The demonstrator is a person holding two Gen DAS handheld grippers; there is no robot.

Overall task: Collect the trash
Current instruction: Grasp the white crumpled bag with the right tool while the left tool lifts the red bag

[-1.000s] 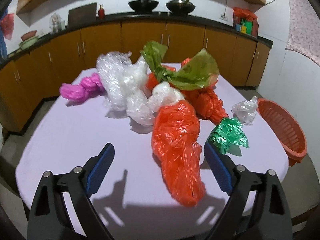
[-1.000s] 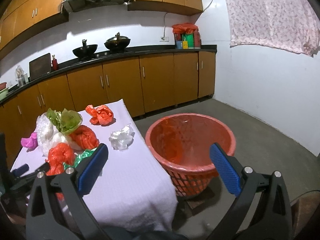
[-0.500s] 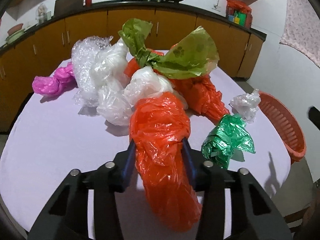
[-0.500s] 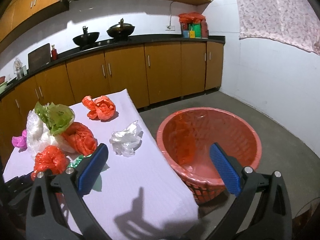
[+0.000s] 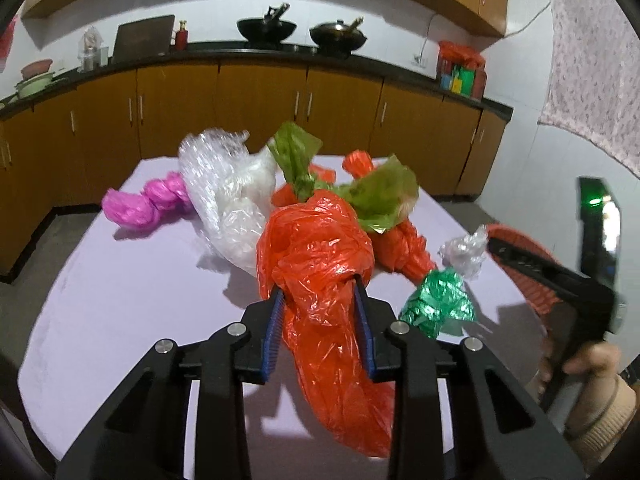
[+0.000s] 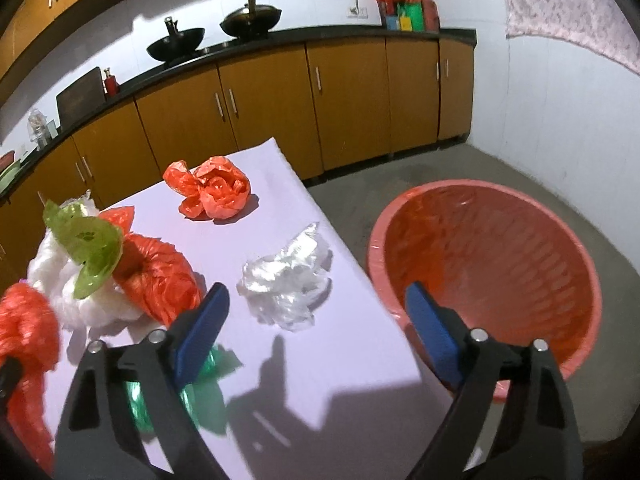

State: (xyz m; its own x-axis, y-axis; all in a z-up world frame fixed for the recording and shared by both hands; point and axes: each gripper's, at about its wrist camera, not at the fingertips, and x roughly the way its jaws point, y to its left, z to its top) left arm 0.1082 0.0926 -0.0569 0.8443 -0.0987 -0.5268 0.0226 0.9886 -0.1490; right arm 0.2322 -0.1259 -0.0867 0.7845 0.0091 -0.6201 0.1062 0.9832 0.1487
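1. Left gripper (image 5: 320, 312): jaws clenched on the red bag (image 5: 320, 264), blue pads pinching its twisted middle. Bulky top of the bag rises above the jaws, long tail hangs down near the camera. Cannot tell whether the tail touches the surface (image 5: 120, 280).
2. Right gripper (image 6: 316, 328): jaws spread wide, nothing between them. It hovers over the surface's right edge; left pad above the green foil wad (image 6: 208, 376), right pad above the basket (image 6: 480, 264) rim.
3. Green foil wad (image 5: 438, 306) lies on the surface just right of the held bag, apart from it.
4. Clear wad (image 6: 288, 284) sits far of the right gripper, near the right edge of the surface, close to the basket side.
5. Second red bag (image 6: 160, 272) lies left of the clear wad, touching the white pile (image 6: 64, 288); olive bag (image 6: 90, 242) rests on top of both.
6. Loose orange bag (image 6: 214, 192) sits alone at the far end of the surface, well apart from the pile.
7. Pink bag (image 5: 144, 200) lies far left, touching the bubble wrap (image 5: 212, 164) end of the white pile.
8. Basket stands on the floor, just beside the surface's right edge; interior looks empty apart from glare.
9. Right gripper body and the person's hand (image 5: 592, 384) show at right edge of the left view.
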